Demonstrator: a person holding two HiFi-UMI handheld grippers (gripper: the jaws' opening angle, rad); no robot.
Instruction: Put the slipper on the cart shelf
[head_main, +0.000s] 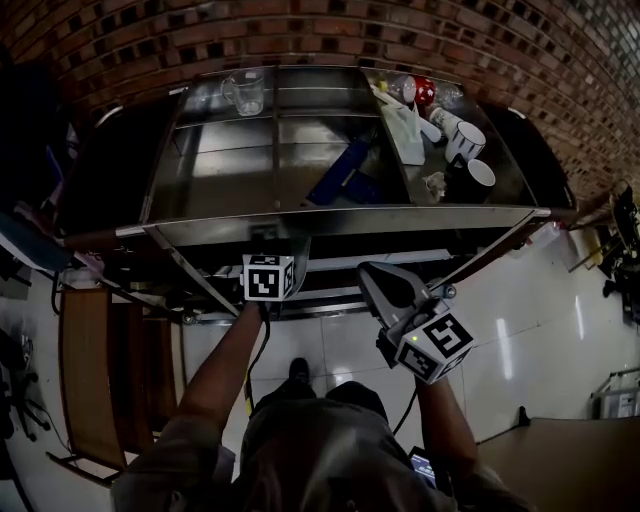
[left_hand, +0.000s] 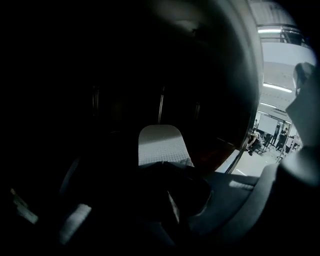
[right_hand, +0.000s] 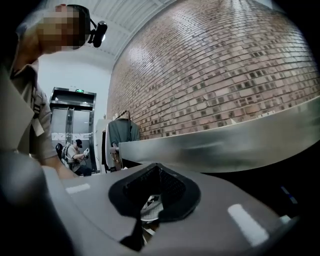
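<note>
I hold a grey slipper in each gripper, in front of a steel cart (head_main: 340, 222). My left gripper (head_main: 285, 262) is shut on one grey slipper (head_main: 301, 250), just below the cart's top edge. In the left gripper view, that slipper's textured sole (left_hand: 160, 145) points into the dark space under the top shelf. To the right and lower, my right gripper (head_main: 398, 312) holds the second grey slipper (head_main: 383, 288). This slipper (right_hand: 165, 200), with its black-lined opening, fills the bottom of the right gripper view and hides the jaws. The cart's steel edge (right_hand: 225, 145) runs just beyond it.
The cart's top shelf carries a glass jug (head_main: 244, 92), a blue object (head_main: 340, 172), a white packet (head_main: 405, 130), a red bottle (head_main: 425, 90) and mugs (head_main: 465, 140). A wooden bench (head_main: 85, 370) stands at the left. A brick wall (right_hand: 215, 75) rises behind the cart.
</note>
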